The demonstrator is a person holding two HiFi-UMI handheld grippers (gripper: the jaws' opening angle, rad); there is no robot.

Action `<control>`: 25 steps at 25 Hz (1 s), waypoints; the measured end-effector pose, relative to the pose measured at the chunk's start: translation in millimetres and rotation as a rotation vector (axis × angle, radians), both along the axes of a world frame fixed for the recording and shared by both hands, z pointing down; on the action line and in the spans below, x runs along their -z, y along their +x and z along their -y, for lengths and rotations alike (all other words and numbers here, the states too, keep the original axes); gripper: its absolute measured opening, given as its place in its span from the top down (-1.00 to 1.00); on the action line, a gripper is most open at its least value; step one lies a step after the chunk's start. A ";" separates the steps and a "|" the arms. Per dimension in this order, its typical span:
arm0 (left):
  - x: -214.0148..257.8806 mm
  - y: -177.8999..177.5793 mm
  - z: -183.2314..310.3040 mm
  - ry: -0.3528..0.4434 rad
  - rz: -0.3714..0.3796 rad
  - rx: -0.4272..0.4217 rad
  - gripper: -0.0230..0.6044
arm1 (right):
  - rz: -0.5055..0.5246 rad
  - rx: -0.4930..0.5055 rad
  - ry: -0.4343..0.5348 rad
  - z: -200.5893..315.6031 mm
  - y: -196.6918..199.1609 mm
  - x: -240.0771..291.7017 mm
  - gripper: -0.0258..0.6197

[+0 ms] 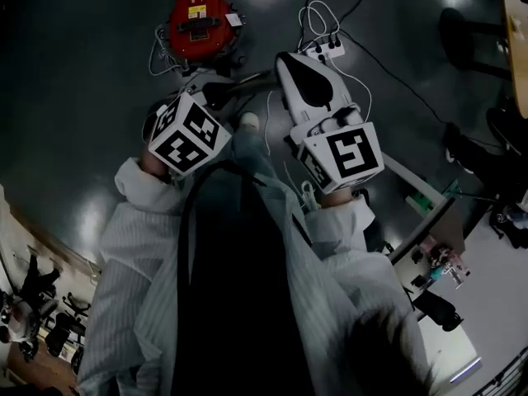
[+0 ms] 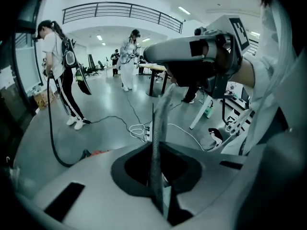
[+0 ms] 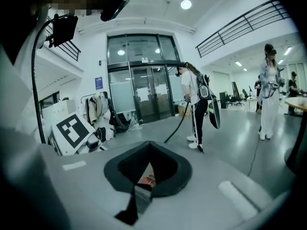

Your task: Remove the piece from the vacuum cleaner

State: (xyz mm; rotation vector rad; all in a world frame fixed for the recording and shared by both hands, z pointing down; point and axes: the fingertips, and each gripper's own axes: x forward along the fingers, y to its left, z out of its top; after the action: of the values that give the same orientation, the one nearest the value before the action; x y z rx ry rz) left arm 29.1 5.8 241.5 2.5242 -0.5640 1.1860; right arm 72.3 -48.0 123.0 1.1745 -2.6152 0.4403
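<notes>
The red vacuum cleaner [image 1: 198,25] stands on the dark floor ahead of me. My left gripper [image 1: 213,89] hangs just below it, marker cube toward me. In the left gripper view, that gripper [image 2: 158,195] is shut on a thin grey strip-like piece [image 2: 157,143], which rises out of the jaws toward the right gripper [image 2: 192,56]. My right gripper [image 1: 290,63] is beside the left one, its white jaws pointing at the floor. In its own view, the right gripper [image 3: 139,195] is shut with nothing between the jaws; a bit of red shows through the gap.
A white power strip [image 1: 324,49] with looped cables lies on the floor by the right gripper. A white table frame [image 1: 412,180] is at the right. Two people [image 2: 62,75] [image 2: 128,61] stand in the hall, one holding a black hose [image 2: 50,128].
</notes>
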 end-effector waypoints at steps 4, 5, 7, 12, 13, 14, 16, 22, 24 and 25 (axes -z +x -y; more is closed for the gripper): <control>55.7 5.2 -15.6 0.060 0.012 -0.004 0.84 | -0.014 0.000 0.083 -27.1 -1.9 59.3 0.92; 66.0 6.5 -20.1 0.069 0.015 0.004 0.84 | -0.016 -0.002 0.096 -34.7 -2.4 70.1 0.92; 84.7 10.1 -26.4 0.087 0.014 0.016 0.84 | -0.011 -0.012 0.115 -47.6 -1.1 88.0 0.92; 115.3 11.5 -29.3 0.130 0.013 0.020 0.84 | -0.016 -0.006 0.138 -61.3 -2.4 110.6 0.92; 118.8 10.6 -28.8 0.138 0.014 0.022 0.84 | -0.021 -0.002 0.143 -61.8 -4.0 113.0 0.92; 121.6 10.3 -28.7 0.144 0.013 0.024 0.84 | -0.026 -0.001 0.145 -61.9 -5.2 115.2 0.92; 125.7 10.9 -29.3 0.151 0.010 0.025 0.84 | -0.018 0.001 0.153 -61.9 -6.6 119.7 0.92; 132.3 12.1 -39.4 0.162 0.011 0.037 0.84 | 0.016 0.029 0.173 -71.8 -6.6 126.9 0.92; 134.2 12.2 -41.1 0.165 0.011 0.039 0.84 | 0.021 0.037 0.177 -74.6 -6.4 127.9 0.92; 134.6 12.4 -41.3 0.167 0.011 0.039 0.84 | 0.019 0.037 0.174 -75.0 -5.9 127.5 0.92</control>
State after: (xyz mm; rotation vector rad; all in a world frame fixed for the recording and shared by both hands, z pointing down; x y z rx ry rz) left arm 41.5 47.1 106.8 2.6326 -0.7402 1.1847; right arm 66.4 27.0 -4.5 1.1760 -2.7324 0.2212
